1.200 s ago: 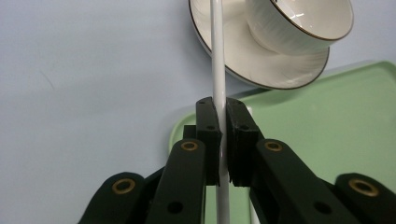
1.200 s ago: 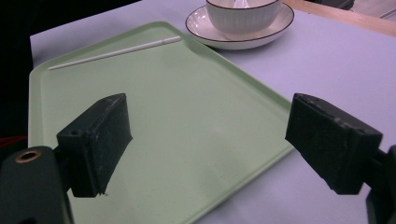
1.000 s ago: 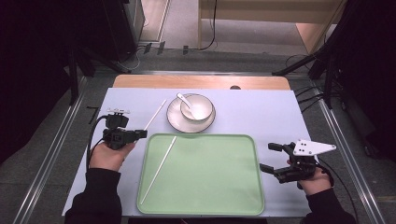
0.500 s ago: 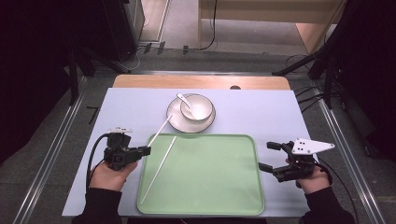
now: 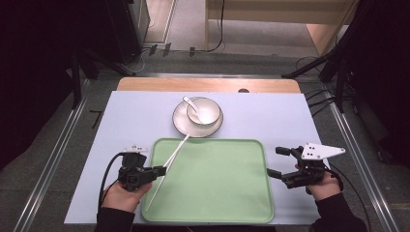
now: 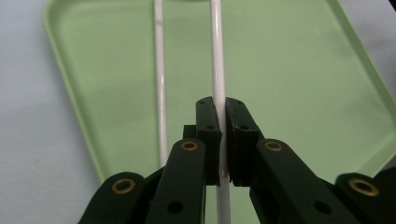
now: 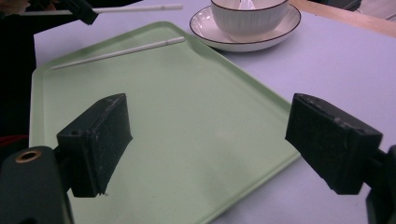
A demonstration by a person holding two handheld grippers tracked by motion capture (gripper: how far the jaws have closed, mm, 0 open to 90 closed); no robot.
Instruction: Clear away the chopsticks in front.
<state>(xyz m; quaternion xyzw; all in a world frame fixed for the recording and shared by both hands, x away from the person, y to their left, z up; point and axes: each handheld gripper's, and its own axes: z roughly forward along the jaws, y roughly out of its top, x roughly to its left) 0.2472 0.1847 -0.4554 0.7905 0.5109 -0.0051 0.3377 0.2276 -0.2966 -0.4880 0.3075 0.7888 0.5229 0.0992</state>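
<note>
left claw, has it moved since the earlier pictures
Yes. The left claw, shut on a chopstick, has come toward the person and rightward, from beside the plate to the tray's left edge.

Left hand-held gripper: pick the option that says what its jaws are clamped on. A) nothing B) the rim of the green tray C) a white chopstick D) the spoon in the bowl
C: in the left gripper view the jaws of the left hand-held gripper are pressed shut on a white chopstick, held above the green tray, where a second chopstick lies.
</note>
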